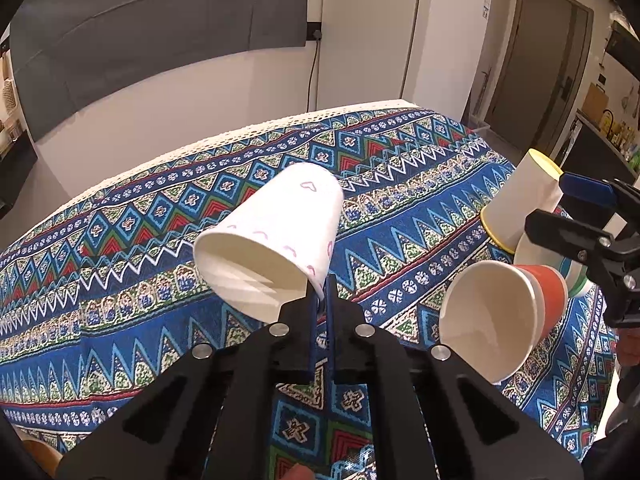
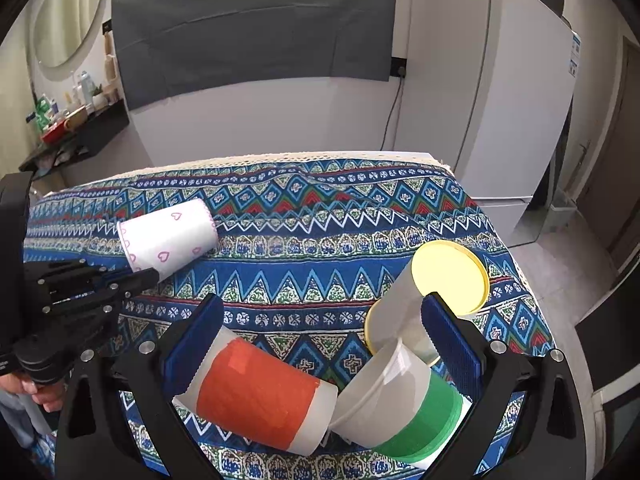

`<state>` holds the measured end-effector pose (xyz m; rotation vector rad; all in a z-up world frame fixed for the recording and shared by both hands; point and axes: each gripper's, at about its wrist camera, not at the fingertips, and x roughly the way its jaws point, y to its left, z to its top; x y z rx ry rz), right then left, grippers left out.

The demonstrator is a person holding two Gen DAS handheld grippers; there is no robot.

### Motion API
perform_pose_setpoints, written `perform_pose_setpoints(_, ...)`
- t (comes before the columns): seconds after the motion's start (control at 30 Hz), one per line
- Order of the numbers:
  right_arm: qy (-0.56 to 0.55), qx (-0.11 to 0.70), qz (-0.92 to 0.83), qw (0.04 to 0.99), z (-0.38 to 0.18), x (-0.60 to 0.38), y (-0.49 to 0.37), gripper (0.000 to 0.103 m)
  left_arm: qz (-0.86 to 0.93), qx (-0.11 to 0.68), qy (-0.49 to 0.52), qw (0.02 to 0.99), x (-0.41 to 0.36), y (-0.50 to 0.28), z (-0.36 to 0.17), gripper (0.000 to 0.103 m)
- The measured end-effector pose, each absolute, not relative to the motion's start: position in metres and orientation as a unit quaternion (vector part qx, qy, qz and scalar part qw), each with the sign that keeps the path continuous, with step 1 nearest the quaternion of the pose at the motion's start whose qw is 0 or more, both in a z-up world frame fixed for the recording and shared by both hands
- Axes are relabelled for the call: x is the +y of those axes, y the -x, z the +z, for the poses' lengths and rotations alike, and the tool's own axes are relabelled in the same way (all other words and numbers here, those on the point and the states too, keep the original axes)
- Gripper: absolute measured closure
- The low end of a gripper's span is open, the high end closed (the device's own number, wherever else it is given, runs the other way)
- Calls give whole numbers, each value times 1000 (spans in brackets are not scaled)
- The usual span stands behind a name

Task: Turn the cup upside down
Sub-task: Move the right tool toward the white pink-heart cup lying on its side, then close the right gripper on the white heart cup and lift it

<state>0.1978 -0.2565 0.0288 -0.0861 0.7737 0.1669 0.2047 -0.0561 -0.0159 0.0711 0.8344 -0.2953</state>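
Note:
My left gripper (image 1: 320,300) is shut on the rim of a white paper cup with pink hearts (image 1: 276,240). It holds the cup tilted, mouth toward the camera, above the patterned tablecloth (image 1: 160,280). The same cup shows in the right wrist view (image 2: 168,240) with the left gripper (image 2: 136,280) at its rim. My right gripper (image 2: 320,344) is open, its blue pads either side of the lying cups. An orange-banded cup (image 2: 256,392), a green-banded cup (image 2: 404,404) and a yellow-rimmed cup (image 2: 424,296) lie on their sides there.
The orange cup (image 1: 504,312) and yellow-rimmed cup (image 1: 520,200) lie at the table's right side, beside the right gripper (image 1: 592,232). A white fridge (image 2: 500,100) stands behind the table's far right corner. A shelf with bottles (image 2: 68,116) is at the left.

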Motion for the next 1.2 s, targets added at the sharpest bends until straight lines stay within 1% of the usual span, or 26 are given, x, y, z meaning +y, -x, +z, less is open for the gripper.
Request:
perform_pose_setpoints(0.23,29,390,89,916,24,-257,-196,8,-139,413,-39,899,-48,-185,-10,99)
perform_pose_setpoints(0.67,28,391,124,911,32,-223,-169,8,-96,412,-103,900,-30,-113,-12,99)
perform_pose_setpoints(0.9,41,409,159,898,31,-190,-146,8,-93,404,-93,905,-15,-65,-6,99)
perform_pose_setpoints(1.2,22,424,190,885,36,-159,-122,8,-81,397,-84,910,-6,-14,-8,99)
